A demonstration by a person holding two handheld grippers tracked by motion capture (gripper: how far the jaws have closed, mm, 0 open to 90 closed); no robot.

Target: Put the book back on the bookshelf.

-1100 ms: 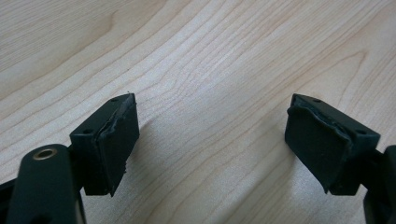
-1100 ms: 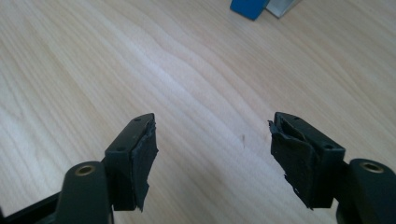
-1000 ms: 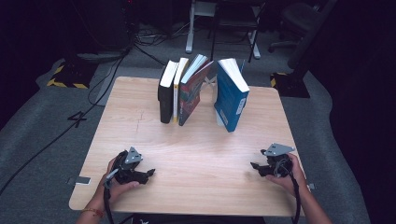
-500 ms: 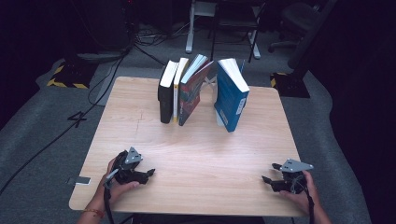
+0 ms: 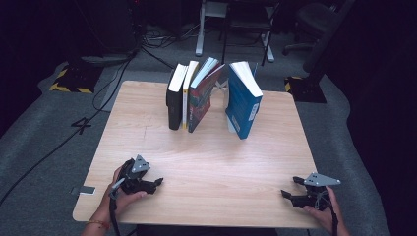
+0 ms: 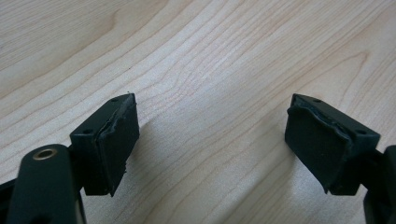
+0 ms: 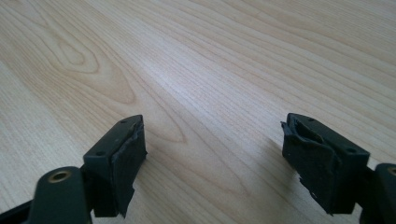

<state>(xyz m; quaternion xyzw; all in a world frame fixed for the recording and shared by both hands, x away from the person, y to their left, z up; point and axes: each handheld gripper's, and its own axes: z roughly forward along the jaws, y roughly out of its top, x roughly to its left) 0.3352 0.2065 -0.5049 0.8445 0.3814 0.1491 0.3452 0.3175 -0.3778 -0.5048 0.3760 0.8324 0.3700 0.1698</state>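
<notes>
At the table's far edge stand four books [image 5: 211,98], blue one apparently apart; both grippers [image 5: 156,183] [image 5: 289,191] gape empty.

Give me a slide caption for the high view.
Four books stand on a wooden table; open left tongs and right tongs rest near its front edge.

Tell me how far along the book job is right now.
Four books stand on edge at the far side of the table, the blue book apart from the other three. Nothing is in hand: both tongs, left and right, rest open near the front edge. Any further book handling remains.
</notes>
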